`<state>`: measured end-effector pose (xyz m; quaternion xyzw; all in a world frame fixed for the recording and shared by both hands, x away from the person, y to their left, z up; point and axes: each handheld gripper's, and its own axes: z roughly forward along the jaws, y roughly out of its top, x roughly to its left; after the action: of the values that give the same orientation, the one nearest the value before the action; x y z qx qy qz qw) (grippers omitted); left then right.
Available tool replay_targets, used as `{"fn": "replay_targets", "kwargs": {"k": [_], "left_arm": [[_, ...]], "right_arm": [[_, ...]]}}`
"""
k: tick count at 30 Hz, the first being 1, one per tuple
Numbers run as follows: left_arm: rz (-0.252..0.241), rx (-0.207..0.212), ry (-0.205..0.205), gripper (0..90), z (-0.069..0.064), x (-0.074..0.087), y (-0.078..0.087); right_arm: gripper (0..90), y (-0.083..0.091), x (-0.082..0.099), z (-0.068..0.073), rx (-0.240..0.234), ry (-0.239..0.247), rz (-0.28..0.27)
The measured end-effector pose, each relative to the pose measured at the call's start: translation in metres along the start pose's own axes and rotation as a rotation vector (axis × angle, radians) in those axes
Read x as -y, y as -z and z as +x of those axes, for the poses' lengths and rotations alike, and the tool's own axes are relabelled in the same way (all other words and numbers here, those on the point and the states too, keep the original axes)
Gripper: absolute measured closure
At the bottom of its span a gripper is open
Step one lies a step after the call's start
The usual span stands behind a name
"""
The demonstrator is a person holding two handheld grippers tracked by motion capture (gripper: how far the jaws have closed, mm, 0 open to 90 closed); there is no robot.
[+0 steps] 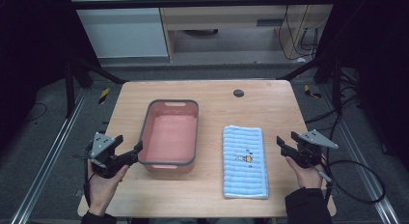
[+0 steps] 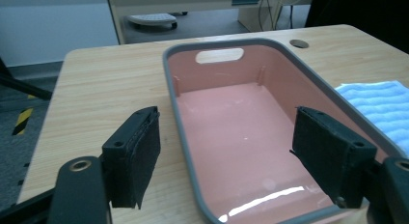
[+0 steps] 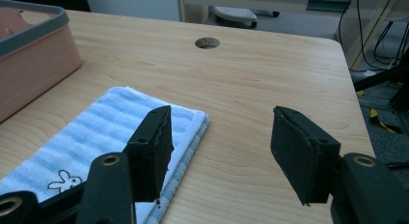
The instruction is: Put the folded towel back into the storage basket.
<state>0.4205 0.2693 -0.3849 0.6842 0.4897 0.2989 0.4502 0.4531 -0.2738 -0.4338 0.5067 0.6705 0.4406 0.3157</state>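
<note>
While both hands waited near the front of the wooden table (image 1: 212,91), the big pink tub (image 1: 170,136) sat on the left half and the folded blue towel (image 1: 244,161) lay flat on the right half, well apart from it. The tub and the towel both ran the long way, from the person's side toward the far edge.

The left gripper (image 1: 137,151) was right by the tub's near left corner. Its jaws stood wide open with nothing in them, and in the left gripper view the tub's grey rim (image 2: 185,151) ran up between the two black pads (image 2: 140,154).

The right gripper (image 1: 281,144) was just to the right of the towel, beside its long edge. Its jaws were wide open too and held nothing. In the right gripper view one jaw hung over the towel's edge (image 3: 190,137) and the other over bare wood.

So the right hand looked nearer the towel, and it would likely need to move a little to its left to pinch that edge.
</note>
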Motion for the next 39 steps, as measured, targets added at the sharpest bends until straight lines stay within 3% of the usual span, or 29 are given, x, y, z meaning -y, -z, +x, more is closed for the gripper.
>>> {"fn": "replay_targets", "kwargs": {"k": [10, 18, 32, 35, 39], "left_arm": [[0.015, 0.052, -0.025, 28.2, -0.024, -0.001, -0.004], [-0.001, 0.072, -0.041, 31.1, -0.038, -0.006, -0.005], [0.025, 0.166, -0.102, 32.8, -0.093, -0.008, -0.03], [0.031, 0.171, -0.106, 33.1, -0.1, -0.008, -0.034], [0.036, 0.207, -0.116, 33.4, -0.119, -0.008, -0.043]], "right_arm": [[40.2, -0.002, -0.008, 0.002, -0.017, 0.01, 0.003], [41.2, -0.003, -0.018, 0.001, -0.028, 0.016, -0.001], [41.7, -0.016, -0.046, 0.017, -0.068, 0.051, 0.009], [41.6, -0.018, -0.049, 0.018, -0.07, 0.056, 0.006], [41.5, -0.023, -0.053, 0.017, -0.07, 0.054, 0.015]]}}
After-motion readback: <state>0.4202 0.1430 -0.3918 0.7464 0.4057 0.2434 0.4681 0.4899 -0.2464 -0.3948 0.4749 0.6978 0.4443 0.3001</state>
